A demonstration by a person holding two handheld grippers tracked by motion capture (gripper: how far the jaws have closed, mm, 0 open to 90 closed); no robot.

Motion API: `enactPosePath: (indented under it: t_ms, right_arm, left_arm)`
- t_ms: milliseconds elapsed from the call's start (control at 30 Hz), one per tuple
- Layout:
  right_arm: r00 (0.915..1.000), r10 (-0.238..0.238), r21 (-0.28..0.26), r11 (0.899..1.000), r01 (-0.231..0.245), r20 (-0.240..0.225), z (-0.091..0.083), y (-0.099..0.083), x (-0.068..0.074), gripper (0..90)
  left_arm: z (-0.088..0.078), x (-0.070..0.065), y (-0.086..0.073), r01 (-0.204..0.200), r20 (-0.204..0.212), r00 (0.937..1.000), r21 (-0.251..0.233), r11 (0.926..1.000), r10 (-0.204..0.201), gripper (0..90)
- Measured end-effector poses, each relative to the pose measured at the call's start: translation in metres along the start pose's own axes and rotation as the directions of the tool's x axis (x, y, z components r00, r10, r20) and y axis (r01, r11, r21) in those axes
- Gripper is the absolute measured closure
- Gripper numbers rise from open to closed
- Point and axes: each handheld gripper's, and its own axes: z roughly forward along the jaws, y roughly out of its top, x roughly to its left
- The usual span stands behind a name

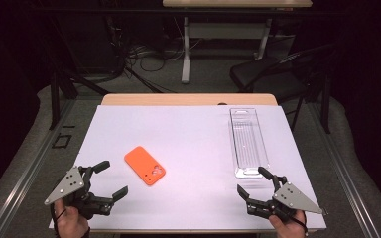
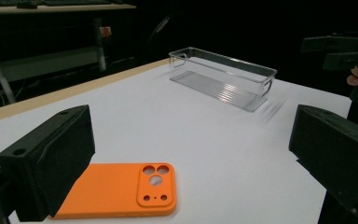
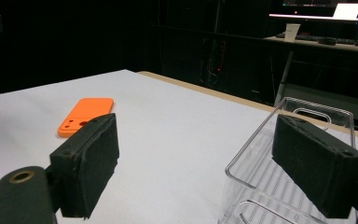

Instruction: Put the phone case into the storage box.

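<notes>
1. at the near edge of the table, i have the left gripper (image 1: 110,179) with its jaws spread wide and nothing between them; it touches nothing.
2. at the near right, my right gripper (image 1: 252,180) also stands wide open and holds nothing; its far jaw tip sits just beside the near end of the clear tray (image 1: 248,141), and i cannot tell if they touch.
3. just beyond the left gripper lies the orange phone case (image 1: 145,165), flat on the white sheet (image 1: 188,148), back face up. its long axis runs diagonally, the camera-cutout end pointing toward the near right, the plain end toward the far left.
4. farther off on the right, the tray lies with its long axis running away from me, near end to far end, well apart from the case.
5. the left gripper view gives me the case's (image 2: 121,191) cutouts close up, just beside the left jaw, and the tray's (image 2: 223,77) raised walls and handle.
6. the right gripper view puts the tray's (image 3: 279,154) near wall between its jaws, with the case (image 3: 86,115) farther off.
</notes>
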Motion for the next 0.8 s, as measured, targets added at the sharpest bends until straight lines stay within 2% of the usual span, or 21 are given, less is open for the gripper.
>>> enactPosePath:
  t_ms: [200, 400, 500, 633, 667, 700, 767, 800]
  right_arm:
    - [1.0000, 0.001, 0.001, 1.000, -0.001, -0.009, 0.001, -0.001, -0.003, 14.1]
    - [0.9998, -0.016, 0.022, 1.000, 0.016, -0.016, 0.002, -0.003, -0.003, 14.1]
    - [0.9997, -0.017, 0.037, 0.999, 0.018, -0.017, 0.004, -0.005, -0.003, 14.1]
    - [0.9997, -0.009, 0.044, 0.999, 0.010, -0.024, 0.004, -0.007, -0.003, 14.1]
    - [0.9997, -0.009, 0.046, 0.999, 0.010, -0.022, 0.004, -0.007, -0.003, 14.1]
    - [0.9997, -0.008, 0.050, 0.999, 0.009, -0.021, 0.004, -0.006, -0.003, 14.1]
    - [0.9998, -0.010, 0.053, 0.999, 0.011, -0.016, 0.004, -0.006, -0.003, 14.1]
    - [0.9998, -0.011, 0.052, 0.999, 0.012, -0.014, 0.004, -0.006, -0.003, 14.2]
  left_arm:
    - [0.003, 0.004, 0.002, 0.012, -0.008, 0.9999, 0.015, 0.9998, -0.012, 0.1]
    - [0.006, 0.007, 0.002, 0.066, -0.018, 0.9977, 0.049, 0.9966, -0.065, 0.1]
    - [0.007, 0.009, 0.001, 0.106, -0.027, 0.9941, 0.067, 0.9921, -0.105, 0.1]
    - [0.010, 0.012, 0.002, 0.169, -0.034, 0.9855, 0.098, 0.9807, -0.166, 0.1]
    - [0.010, 0.012, 0.002, 0.169, -0.034, 0.9855, 0.098, 0.9807, -0.166, 0.1]
    - [0.012, 0.015, 0.003, 0.190, -0.035, 0.9817, 0.114, 0.9751, -0.187, 0.1]
    - [0.015, 0.017, 0.004, 0.210, -0.037, 0.9776, 0.130, 0.9689, -0.207, 0.1]
    - [0.015, 0.017, 0.004, 0.210, -0.037, 0.9776, 0.130, 0.9689, -0.207, 0.1]
